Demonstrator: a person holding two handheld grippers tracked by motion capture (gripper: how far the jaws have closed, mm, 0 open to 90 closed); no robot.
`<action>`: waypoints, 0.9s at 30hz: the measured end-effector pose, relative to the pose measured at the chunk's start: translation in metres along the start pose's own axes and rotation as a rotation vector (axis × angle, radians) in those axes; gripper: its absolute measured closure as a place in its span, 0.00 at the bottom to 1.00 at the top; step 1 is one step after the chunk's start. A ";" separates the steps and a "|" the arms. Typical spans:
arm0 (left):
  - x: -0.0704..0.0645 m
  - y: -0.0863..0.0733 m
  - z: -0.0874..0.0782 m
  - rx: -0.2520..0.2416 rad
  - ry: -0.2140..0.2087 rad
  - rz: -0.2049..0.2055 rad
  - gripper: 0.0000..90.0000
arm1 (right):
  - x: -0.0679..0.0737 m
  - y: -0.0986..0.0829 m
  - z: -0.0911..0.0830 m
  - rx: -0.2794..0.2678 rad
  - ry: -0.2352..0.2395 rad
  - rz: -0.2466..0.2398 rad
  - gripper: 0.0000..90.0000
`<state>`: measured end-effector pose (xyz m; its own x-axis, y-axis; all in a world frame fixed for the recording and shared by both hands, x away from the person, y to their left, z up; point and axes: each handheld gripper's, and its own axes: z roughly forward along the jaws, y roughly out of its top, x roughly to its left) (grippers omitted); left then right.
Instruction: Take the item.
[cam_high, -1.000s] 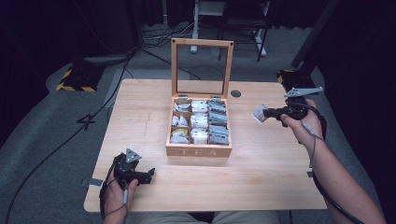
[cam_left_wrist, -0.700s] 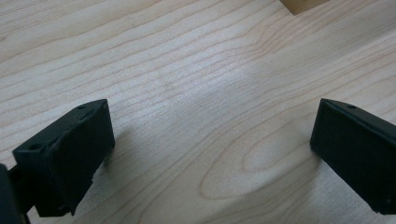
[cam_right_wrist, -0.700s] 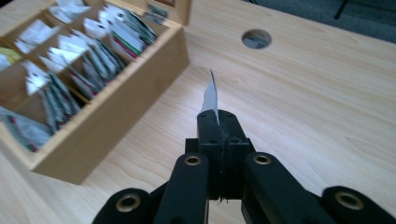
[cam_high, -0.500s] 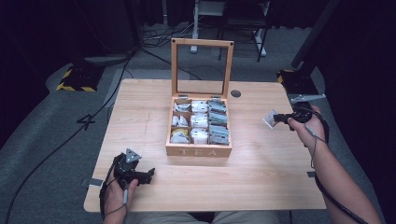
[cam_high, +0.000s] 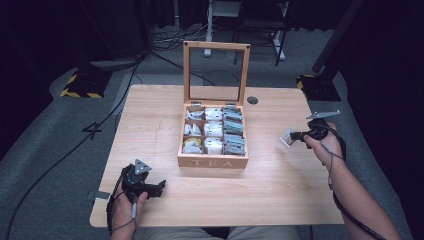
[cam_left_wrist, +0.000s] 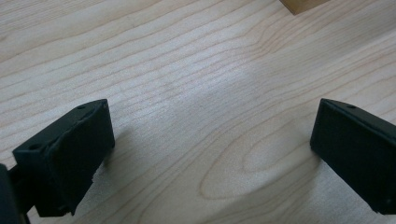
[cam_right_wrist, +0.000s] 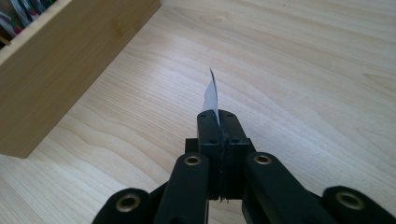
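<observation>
Jaws of the right gripper (cam_right_wrist: 218, 122) are pressed together on a tea bag (cam_right_wrist: 212, 94), a thin pale sachet that stands edge-on between them in the right gripper view and rises above the tips. In the high view the same right gripper (cam_high: 296, 136) is held over the right part of the table (cam_high: 150, 115), with the tea bag (cam_high: 287, 137) sticking out of it toward the tea box (cam_high: 213, 161); sachet and box are well apart. Whether the sachet touches the tabletop is hard to tell from above; in the right gripper view it seems to hang clear of the wood.

The tea box sits near the middle of the table with its glass-paned lid (cam_high: 216, 72) standing upright at the back. Its compartments hold rows of sachets, and the front wall carries the word TEA. In the right gripper view a side wall of the tea box (cam_right_wrist: 60, 70) runs along the upper left.

The left gripper (cam_high: 157, 187) rests near the table's front left corner, held by the left hand (cam_high: 125, 210). In the left gripper view its jaws stand wide apart over bare wood grain, with nothing between them, and a corner of the tea box (cam_left_wrist: 301, 4) shows at the top edge.
</observation>
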<state>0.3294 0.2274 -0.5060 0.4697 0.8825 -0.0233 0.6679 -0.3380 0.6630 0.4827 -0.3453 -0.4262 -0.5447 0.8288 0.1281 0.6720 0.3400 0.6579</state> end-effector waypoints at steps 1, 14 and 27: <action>0.000 0.000 0.000 0.000 0.000 0.000 0.00 | 0.001 -0.001 0.001 0.005 0.004 0.005 1.00; 0.000 0.000 0.000 0.000 0.000 0.000 0.00 | 0.002 -0.015 0.012 0.053 0.059 0.053 1.00; 0.000 0.000 0.000 0.000 0.000 0.000 0.00 | -0.002 -0.021 0.018 0.085 0.049 0.077 0.91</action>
<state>0.3295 0.2274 -0.5060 0.4695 0.8826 -0.0233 0.6680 -0.3378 0.6630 0.4784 -0.3459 -0.4536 -0.5122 0.8318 0.2138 0.7518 0.3139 0.5798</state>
